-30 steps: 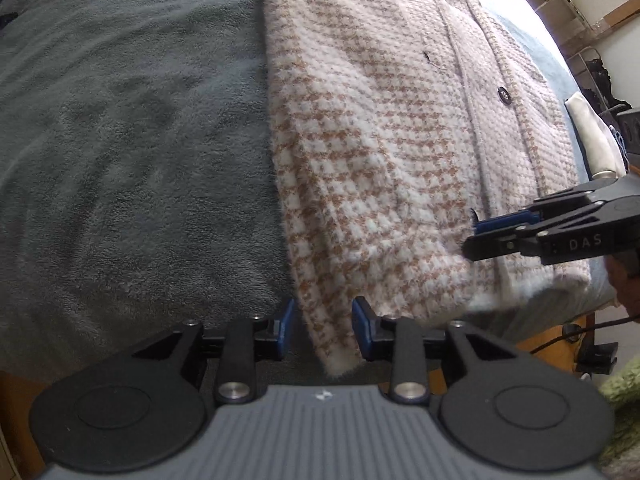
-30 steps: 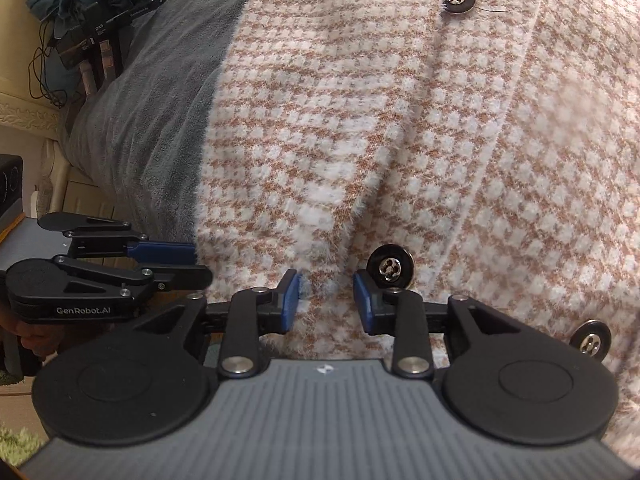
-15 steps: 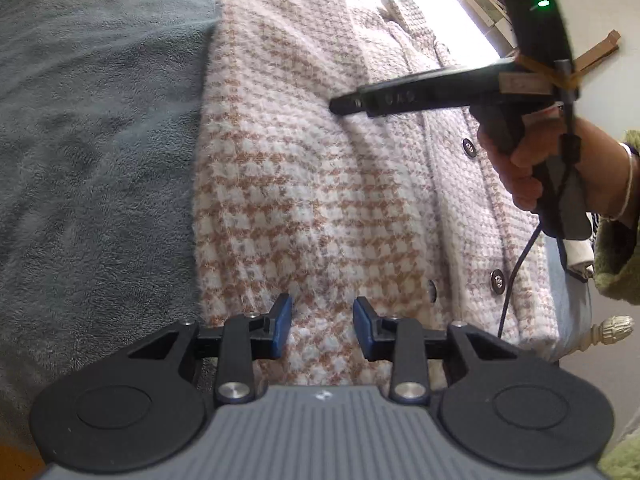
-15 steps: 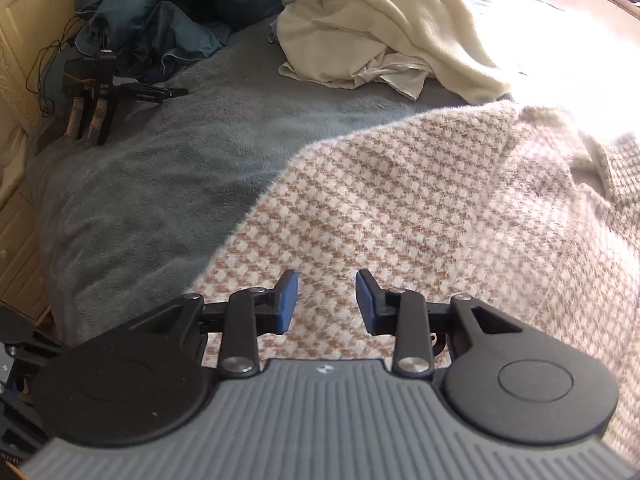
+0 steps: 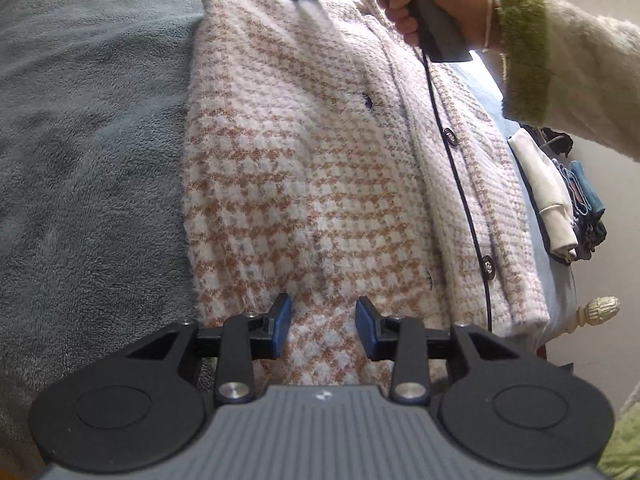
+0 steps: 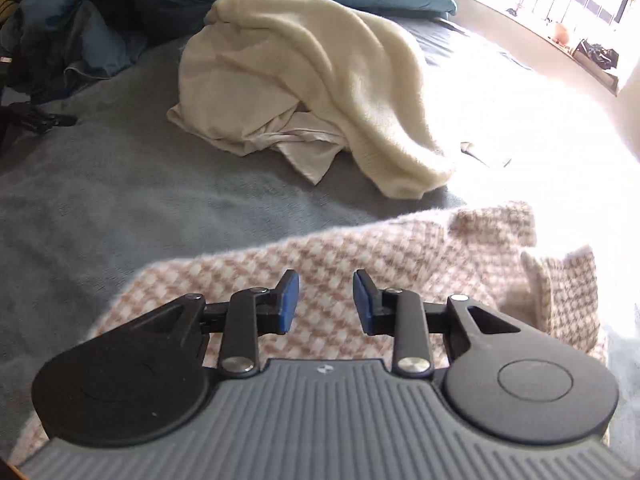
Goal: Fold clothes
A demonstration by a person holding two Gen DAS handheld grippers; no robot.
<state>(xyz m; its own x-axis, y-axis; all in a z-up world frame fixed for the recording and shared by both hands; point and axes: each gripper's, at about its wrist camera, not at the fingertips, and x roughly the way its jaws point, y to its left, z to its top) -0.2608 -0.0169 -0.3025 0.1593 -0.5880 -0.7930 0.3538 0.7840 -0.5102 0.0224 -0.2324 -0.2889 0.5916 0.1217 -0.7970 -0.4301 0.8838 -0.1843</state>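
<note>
The houndstooth cardigan (image 5: 312, 168) lies flat on the grey blanket (image 5: 88, 128) of the bed, its button front up and its long left edge straight, as if a side or sleeve is already turned in, though the fold itself can't be made out. The left tool (image 5: 322, 326) hovers over the near hem with its blue pads spread wide and nothing between them, low and centred, seemingly ready to pin or pick up that end. At the far end, the right tool (image 6: 325, 300) hangs above the collar area, jaws also apart and empty; in the left wrist view its nose sits close over the cloth near the top corner, whether touching I can't tell. The right hand (image 5: 416, 8) grips its handle, cable trailing across the buttons.

One tool at each end suits a lengthwise fold, hem towards collar. It would equally suit smoothing a garment just laid out, so I won't call the stage. A cream throw (image 6: 304, 80) is heaped further up the bed, and folded items (image 5: 560, 200) are stacked off to the right, well clear of the cardigan.
</note>
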